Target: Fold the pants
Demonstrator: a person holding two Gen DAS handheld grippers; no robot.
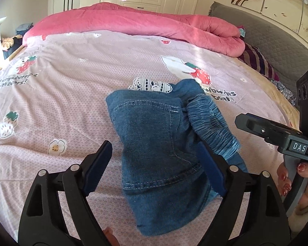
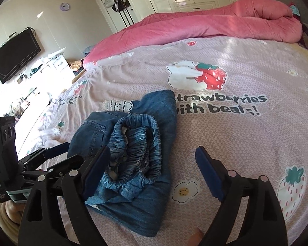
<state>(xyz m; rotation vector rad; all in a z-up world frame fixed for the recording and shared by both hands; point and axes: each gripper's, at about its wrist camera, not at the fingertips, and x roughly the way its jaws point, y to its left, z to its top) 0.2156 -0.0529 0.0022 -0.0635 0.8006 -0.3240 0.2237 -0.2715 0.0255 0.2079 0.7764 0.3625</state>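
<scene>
Left wrist view shows both tongs, left (image 1: 154,168) and right (image 2: 154,174), released over the folded pants (image 1: 160,164); lifting straight clear keeps the bundle tidy on the bed (image 1: 61,106)

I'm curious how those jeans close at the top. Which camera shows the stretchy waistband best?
The right wrist view: the gathered elastic waistband faces the camera, its opening visible, lying on the folded jeans. The left wrist view shows it only side-on at the bundle's right edge, partly behind a blue finger pad.
</scene>
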